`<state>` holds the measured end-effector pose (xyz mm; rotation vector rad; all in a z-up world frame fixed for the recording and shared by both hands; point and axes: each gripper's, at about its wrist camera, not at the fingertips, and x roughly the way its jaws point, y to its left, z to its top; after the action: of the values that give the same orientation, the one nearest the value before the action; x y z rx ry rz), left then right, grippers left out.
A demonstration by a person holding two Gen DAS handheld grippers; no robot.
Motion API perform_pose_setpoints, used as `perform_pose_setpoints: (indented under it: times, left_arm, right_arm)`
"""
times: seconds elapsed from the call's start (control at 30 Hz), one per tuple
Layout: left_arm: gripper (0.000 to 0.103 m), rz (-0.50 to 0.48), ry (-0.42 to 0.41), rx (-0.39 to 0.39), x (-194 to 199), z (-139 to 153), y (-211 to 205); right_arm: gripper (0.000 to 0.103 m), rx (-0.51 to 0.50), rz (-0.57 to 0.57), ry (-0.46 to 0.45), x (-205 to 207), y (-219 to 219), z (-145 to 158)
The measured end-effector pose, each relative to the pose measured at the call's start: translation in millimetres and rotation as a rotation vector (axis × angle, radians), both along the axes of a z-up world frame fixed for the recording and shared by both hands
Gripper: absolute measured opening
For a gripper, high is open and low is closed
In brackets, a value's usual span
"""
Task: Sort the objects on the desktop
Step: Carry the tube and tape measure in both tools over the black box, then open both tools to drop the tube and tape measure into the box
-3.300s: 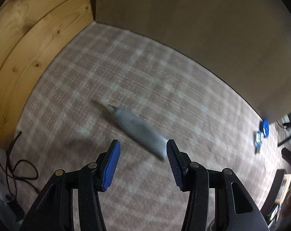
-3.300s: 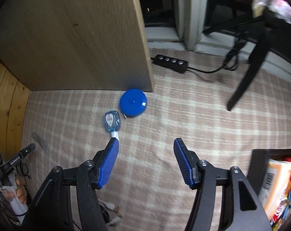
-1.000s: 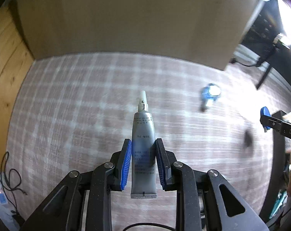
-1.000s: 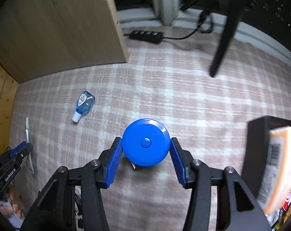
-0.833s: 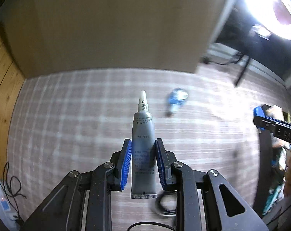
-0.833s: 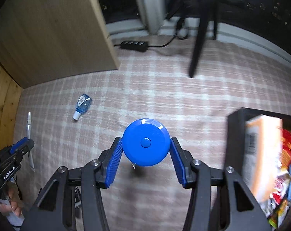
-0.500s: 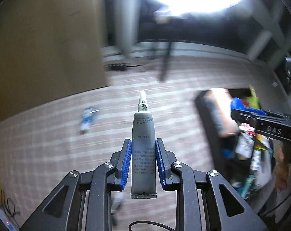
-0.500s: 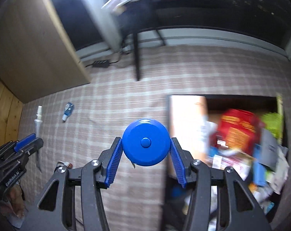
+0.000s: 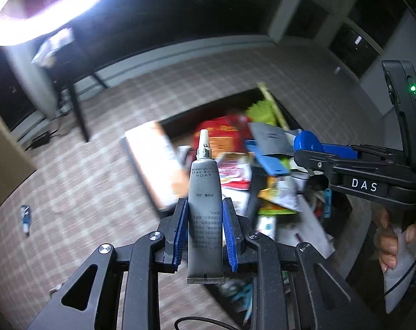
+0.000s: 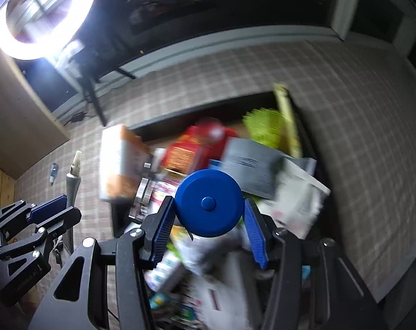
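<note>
- Above a dark open box (image 9: 208,104) crammed with packets and cartons, both grippers point steeply downward, side by side.
- On the left, the left gripper (image 9: 205,232) has its blue pads clamped on the lower half of a grey squeeze tube with a white nozzle (image 9: 204,200); the tube stands straight out between the fingers, nozzle forward, over the box's near edge.
- Further left, on the checked pinkish cloth (image 9: 70,192), a small blue-and-white bottle (image 9: 25,217) lies alone, well apart from the box.
- To the right, the right gripper (image 10: 209,225) is closed on a round blue plastic disc with a centre button (image 10: 209,203), pads pressing its two sides, held over the box's contents.
- Seen from the left wrist, a hand (image 9: 392,236) wraps the right gripper's handle.
- Beneath the disc sit a red packet (image 10: 199,145), an orange-and-white carton (image 10: 120,159), a grey sheet and white paper, all blurred.
- At far left above, a ring light (image 10: 43,13) glares beside a black stand leg (image 10: 94,101).
</note>
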<state>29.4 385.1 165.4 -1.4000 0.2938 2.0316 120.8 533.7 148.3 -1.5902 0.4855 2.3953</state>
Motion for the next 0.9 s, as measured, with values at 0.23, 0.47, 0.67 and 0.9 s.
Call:
perform_pose_setpoints:
  times: [0.23,0.47,0.67,0.9]
  left_arm:
    - [0.024,-0.074,0.001,-0.012,6,1,35]
    - [0.027,-0.147,-0.013,-0.008,20,3,56]
    - [0.047,-0.136,0.02,-0.035,23,4,53]
    - [0.047,-0.109,0.059,-0.055,24,8,36]
  right_arm:
    - [0.049,0.005,-0.066,-0.017,24,33,-5]
    - [0.049,0.001,-0.09,-0.028,33,44,-8]
    - [0.058,-0.014,-0.107,-0.026,34,46,-8]
    - [0.058,0.001,-0.083,-0.01,33,37,-1]
